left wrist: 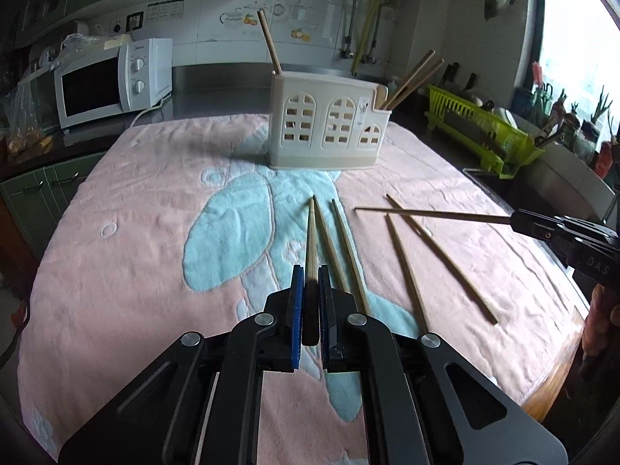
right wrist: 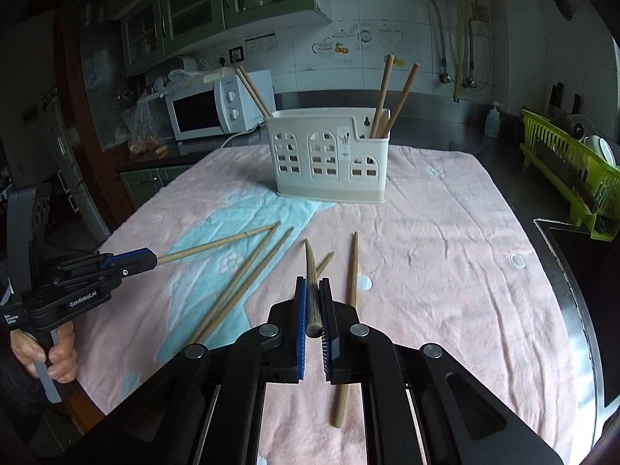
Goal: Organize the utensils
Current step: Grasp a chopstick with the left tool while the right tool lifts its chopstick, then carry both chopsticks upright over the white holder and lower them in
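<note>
One chopstick is clamped in the left gripper (left wrist: pixel 310 283), another in the right gripper (right wrist: pixel 313 298). Four chopsticks lie loose mid-towel (left wrist: pixel 116 193). The holder (left wrist: pixel 325 128) stands near the far edge. Each stick should be tipped upright before being lowered in.

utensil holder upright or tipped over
Upright: the utensil holder stands on its base on the towel, with chopsticks sticking up out of it.

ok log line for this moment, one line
left gripper: shut on chopstick | right gripper: shut on chopstick | holder: partly filled
</note>
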A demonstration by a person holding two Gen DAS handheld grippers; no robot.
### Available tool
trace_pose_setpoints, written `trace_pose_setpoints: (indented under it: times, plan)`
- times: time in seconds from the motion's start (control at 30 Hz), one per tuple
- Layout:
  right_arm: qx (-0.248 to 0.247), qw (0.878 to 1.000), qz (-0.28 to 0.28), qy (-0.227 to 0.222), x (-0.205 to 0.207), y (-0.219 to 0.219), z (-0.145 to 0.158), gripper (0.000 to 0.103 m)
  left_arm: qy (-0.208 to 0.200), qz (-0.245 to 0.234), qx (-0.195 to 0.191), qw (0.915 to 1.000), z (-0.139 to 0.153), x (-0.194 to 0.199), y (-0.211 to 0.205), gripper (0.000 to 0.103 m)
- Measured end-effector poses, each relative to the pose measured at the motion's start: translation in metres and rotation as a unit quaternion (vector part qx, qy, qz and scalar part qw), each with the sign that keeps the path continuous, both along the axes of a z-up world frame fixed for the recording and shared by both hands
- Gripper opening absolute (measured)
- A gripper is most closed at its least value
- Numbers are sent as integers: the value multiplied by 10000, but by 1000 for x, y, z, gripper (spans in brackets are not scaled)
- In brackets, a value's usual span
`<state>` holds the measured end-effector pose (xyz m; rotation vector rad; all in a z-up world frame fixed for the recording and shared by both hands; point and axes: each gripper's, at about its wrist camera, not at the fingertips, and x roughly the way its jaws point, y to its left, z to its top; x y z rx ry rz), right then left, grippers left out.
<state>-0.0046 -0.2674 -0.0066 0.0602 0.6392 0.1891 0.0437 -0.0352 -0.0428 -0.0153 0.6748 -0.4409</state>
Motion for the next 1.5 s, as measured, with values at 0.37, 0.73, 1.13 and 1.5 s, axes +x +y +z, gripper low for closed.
trace_pose_setpoints:
  times: [0.37, 0.73, 1.13, 1.5]
  plan:
    - [418, 9983, 77, -404, 27, -9, 43, 6, -679, 72, -304, 9972, 40, 22, -4, 5]
    - [201, 9970, 159, -727, 69, -26, 107, 6, -740, -52, -439, 9963, 90, 67, -8, 5]
    - [-350, 9946, 19, -980, 111, -43, 176, 6, -1215, -78, -514, 9912, 160, 102, -25, 5]
    - [-629, 9963, -164, -556, 174, -51, 172, 6, -2366, 335, -677, 9687, 242, 130, -44, 5]
